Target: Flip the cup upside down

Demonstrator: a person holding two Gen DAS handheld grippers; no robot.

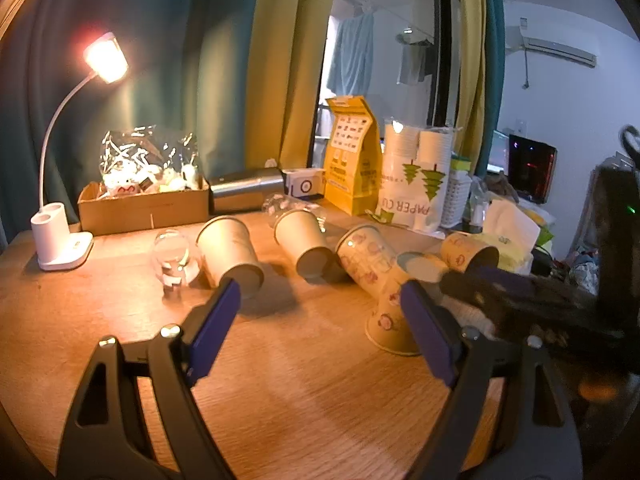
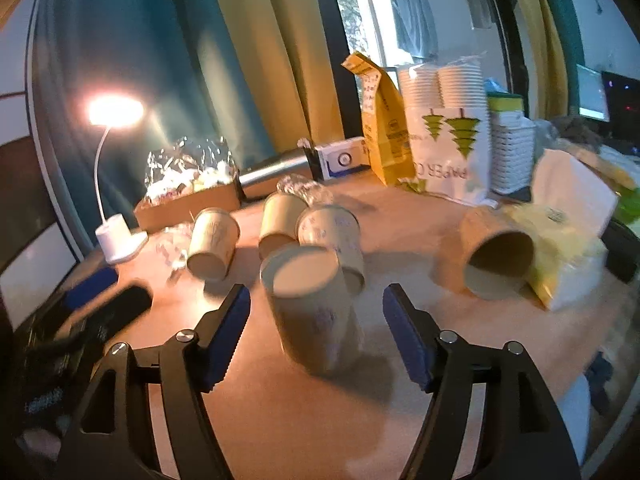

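Several paper cups stand bottom-up on the wooden table [image 1: 280, 380]. In the right wrist view the nearest printed cup [image 2: 316, 312] stands upside down, bottom up, between the blue pads of my right gripper [image 2: 316, 320], which is open and clear of it. The same cup [image 1: 394, 312] shows in the left wrist view, with the right gripper [image 1: 500, 292] behind it. My left gripper [image 1: 320, 320] is open and empty above bare table. One cup [image 2: 496, 256] lies on its side at the right, mouth toward the camera.
A lit desk lamp [image 1: 64, 240] stands at the left, a cardboard box [image 1: 140, 208] behind it. A yellow bag [image 1: 354, 160] and a paper cup pack [image 1: 416, 176] stand at the back. A clear glass [image 1: 172, 256] and tissues [image 2: 568, 264] lie nearby.
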